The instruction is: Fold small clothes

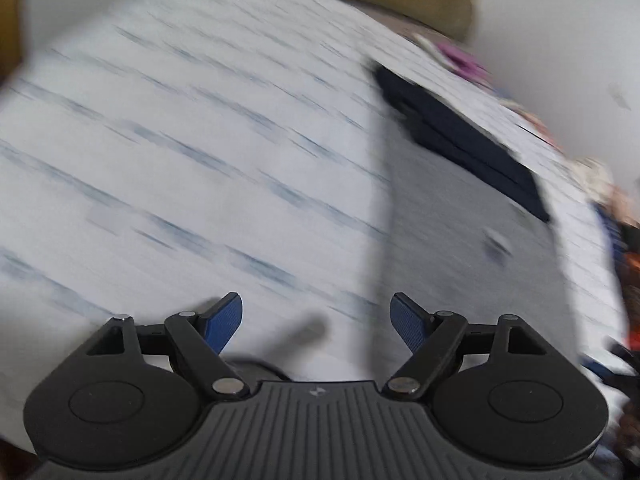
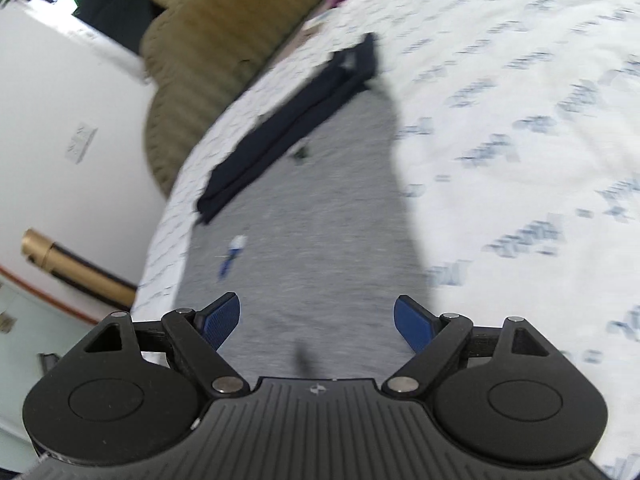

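Observation:
A grey garment (image 2: pixel 312 220) lies flat on the white patterned bed sheet (image 2: pixel 520 120), with a small blue mark (image 2: pixel 232 256) on it. A dark navy folded garment (image 2: pixel 296 120) lies along its far edge. In the left wrist view the grey garment (image 1: pixel 460 240) sits to the right, the navy garment (image 1: pixel 460 136) beyond it; that view is motion-blurred. My left gripper (image 1: pixel 316 312) is open and empty above the sheet (image 1: pixel 180 160), just left of the grey garment. My right gripper (image 2: pixel 316 316) is open and empty above the grey garment's near end.
An olive quilted blanket (image 2: pixel 208 40) lies at the bed's far edge. Pink and purple cloth (image 1: pixel 460 60) sits near the navy garment. A white wall (image 2: pixel 60 120) and a gold cylinder (image 2: pixel 76 268) are left of the bed. Mixed clothes (image 1: pixel 616 240) lie at the right edge.

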Available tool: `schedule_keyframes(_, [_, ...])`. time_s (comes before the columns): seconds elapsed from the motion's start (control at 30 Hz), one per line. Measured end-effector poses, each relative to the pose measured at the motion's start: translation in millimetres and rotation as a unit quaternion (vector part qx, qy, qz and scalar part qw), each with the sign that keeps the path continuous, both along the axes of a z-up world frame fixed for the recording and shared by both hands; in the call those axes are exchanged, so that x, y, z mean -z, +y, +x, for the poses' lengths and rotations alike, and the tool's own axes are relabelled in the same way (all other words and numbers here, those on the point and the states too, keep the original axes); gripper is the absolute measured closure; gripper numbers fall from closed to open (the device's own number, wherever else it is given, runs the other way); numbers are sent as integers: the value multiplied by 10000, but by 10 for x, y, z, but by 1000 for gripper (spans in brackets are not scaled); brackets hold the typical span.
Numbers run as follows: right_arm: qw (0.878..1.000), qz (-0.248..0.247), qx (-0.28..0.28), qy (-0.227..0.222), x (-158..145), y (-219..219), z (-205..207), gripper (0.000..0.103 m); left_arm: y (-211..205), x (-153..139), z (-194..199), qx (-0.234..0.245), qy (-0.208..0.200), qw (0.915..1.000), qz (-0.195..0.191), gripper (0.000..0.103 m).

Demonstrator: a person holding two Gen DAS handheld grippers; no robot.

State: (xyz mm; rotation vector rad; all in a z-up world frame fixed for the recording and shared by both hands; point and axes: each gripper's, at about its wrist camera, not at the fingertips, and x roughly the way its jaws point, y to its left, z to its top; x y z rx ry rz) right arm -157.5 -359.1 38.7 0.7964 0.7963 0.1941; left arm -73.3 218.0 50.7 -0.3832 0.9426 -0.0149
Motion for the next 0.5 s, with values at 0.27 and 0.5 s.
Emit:
schedule_keyframes(0.27, [9999, 30, 98, 64, 187, -34, 38, 17, 580, 176, -66, -775, -66, 9679, -2389, 21])
schedule_keyframes(0.5, [9999, -78, 25, 129, 130, 34, 61, 16, -71, 665, -22, -297, 154, 9477, -3175, 16])
